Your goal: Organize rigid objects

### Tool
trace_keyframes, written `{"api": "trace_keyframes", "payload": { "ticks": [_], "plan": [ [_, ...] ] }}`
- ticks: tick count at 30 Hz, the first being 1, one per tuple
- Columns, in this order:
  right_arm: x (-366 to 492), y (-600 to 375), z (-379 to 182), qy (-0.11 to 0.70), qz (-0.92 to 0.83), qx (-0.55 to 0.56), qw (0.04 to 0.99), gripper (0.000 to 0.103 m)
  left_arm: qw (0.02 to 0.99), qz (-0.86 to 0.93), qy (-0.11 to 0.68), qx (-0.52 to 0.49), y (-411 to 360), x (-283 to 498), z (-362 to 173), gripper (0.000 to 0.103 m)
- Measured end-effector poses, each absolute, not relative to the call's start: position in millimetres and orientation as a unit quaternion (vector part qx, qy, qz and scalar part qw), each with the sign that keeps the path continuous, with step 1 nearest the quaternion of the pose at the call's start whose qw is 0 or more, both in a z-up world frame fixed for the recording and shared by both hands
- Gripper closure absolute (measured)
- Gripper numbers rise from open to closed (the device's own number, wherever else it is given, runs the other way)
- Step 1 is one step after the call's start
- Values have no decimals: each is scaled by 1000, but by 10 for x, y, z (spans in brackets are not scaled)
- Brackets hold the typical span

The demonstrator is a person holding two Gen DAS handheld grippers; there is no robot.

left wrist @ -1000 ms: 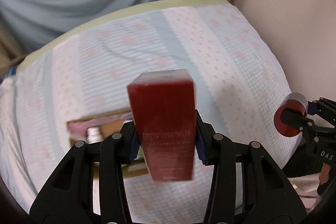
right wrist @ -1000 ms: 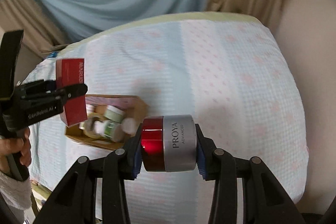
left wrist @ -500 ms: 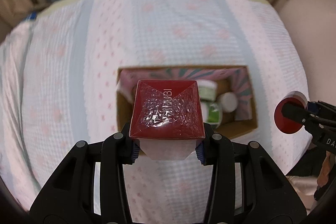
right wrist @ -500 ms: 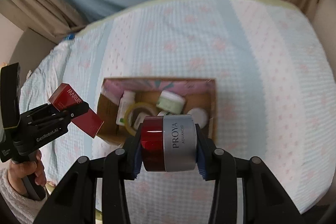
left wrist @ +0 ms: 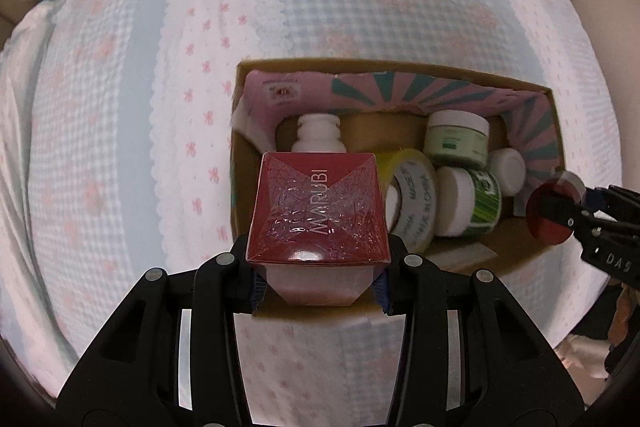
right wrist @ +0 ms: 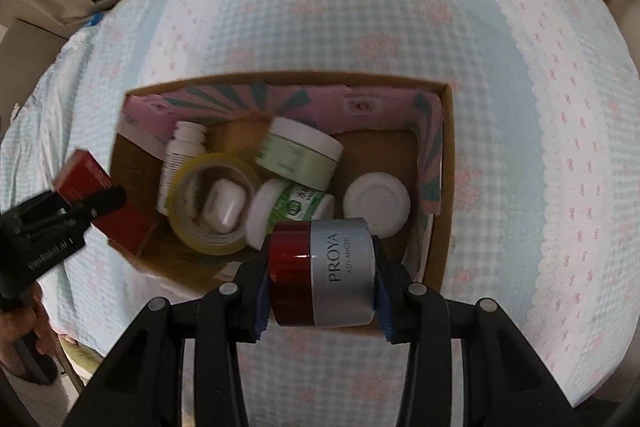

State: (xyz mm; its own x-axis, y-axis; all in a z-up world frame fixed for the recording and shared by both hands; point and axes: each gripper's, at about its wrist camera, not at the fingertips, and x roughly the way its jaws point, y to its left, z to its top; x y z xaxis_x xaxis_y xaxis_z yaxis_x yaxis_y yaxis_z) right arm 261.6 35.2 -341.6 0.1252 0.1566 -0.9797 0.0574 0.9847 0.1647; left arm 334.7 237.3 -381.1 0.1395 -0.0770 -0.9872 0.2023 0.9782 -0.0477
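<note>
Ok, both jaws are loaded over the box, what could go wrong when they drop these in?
The cardboard box is already crowded: the red carton may land on the tape roll or white bottle and tip. The red and silver jar, held sideways, could roll onto the white-lidded jar. Both grippers descending together may collide.

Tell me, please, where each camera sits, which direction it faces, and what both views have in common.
Left wrist: sits on the left gripper, looking down past its red MARUBI box into the cardboard box; its own black fingers show.
Right wrist: sits on the right gripper, looking down past its PROYA jar; the person's hand shows.
Shared: the cardboard box, tape roll, each other's gripper.
</note>
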Motion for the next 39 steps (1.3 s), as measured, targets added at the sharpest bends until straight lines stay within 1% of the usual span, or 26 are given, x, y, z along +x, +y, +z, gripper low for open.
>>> {"api": "trace_keyframes", "payload": {
  "ticks": [4, 6, 7, 8, 9, 10, 13, 18, 31, 35, 39],
  "plan": [
    [2677, 287, -3619, 680, 33, 96, 727, 64, 726, -102, 678, 51, 2308, 3525, -3952, 65],
    [2690, 288, -3615, 677, 35, 94, 729, 63, 718, -106, 686, 52, 2286, 3562, -3975, 63],
    [2691, 292, -3593, 672, 35, 91, 734, 55, 720, -107, 683, 55, 2270, 3566, -3946, 44],
    [2694, 291, -3573, 670, 33, 87, 736, 31, 723, -110, 679, 56, 2266, 3574, -3921, 0],
    [2701, 289, -3559, 669, 30, 82, 738, 16, 728, -115, 673, 56, 2254, 3578, -3870, 3],
    [2690, 280, -3530, 668, 28, 78, 739, 0, 735, -118, 666, 54, 2248, 3583, -3832, 0],
    [2662, 239, -3472, 657, 30, 86, 749, 0, 741, -115, 660, 52, 2257, 3565, -3783, 0],
    [2575, 267, -3475, 661, 40, 82, 744, 0, 742, -112, 659, 52, 2316, 3476, -3766, 0],
    [2318, 328, -3197, 631, 40, 83, 771, 0, 767, -107, 631, 56, 2341, 3067, -3496, 0],
    [2174, 316, -2863, 610, 34, 81, 787, 0, 784, -112, 609, 44, 2336, 2888, -3184, 0],
    [1975, 297, -2372, 586, 29, 80, 806, 0, 807, -106, 579, 45, 2289, 2666, -2694, 0]
  ]
}}
